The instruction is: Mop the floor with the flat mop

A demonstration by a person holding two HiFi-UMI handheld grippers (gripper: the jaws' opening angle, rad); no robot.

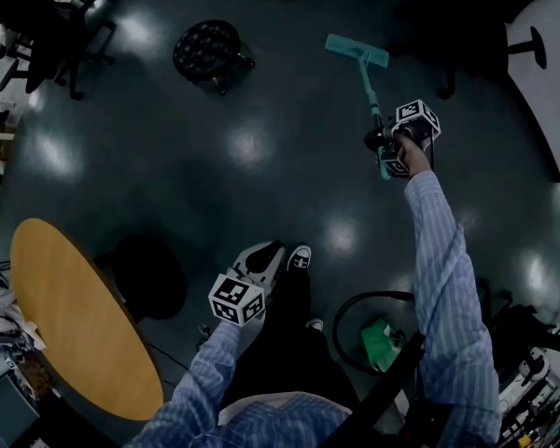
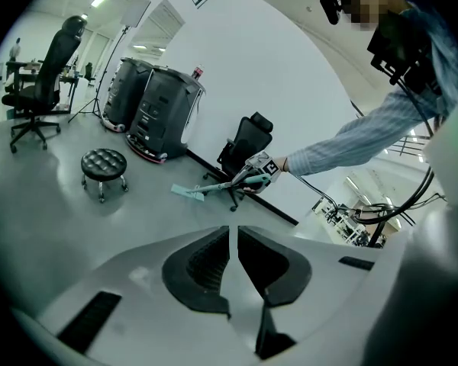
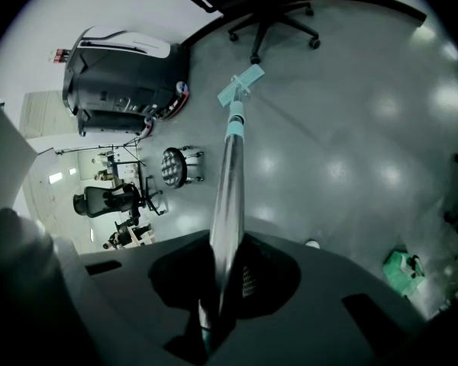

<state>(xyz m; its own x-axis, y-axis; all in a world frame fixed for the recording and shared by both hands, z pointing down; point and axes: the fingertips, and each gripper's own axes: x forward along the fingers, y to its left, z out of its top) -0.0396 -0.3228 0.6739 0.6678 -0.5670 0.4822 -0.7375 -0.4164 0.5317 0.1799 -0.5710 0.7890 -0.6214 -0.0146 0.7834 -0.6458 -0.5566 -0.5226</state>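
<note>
The flat mop's teal head lay on the grey floor at the far right. Its handle slanted back toward the person. The right claw was clamped on the upper end of that handle. In the right gripper view the shaft ran out from between the jaws straight to the pad.

The left claw hung low and near, just ahead of the person's shoes. Its jaws were drawn together on nothing, well apart from the mop.

To mop well from here, the pad should probably be kept flat on the floor, not tipped onto one edge. It should be pushed and drawn in straight, overlapping passes. With only one claw near the top of the handle, the shaft may twist or wobble. Opening the left claw and closing it lower on the handle would likely give steadier steering.

A black tufted stool stood on the far left of the pad, and an office chair base stood beyond it, so strokes would need to curve round their legs.

A round wooden counter sat near left. A green item lay inside a dark hoop at near right, perhaps a cloth, but it was too dim to tell.
</note>
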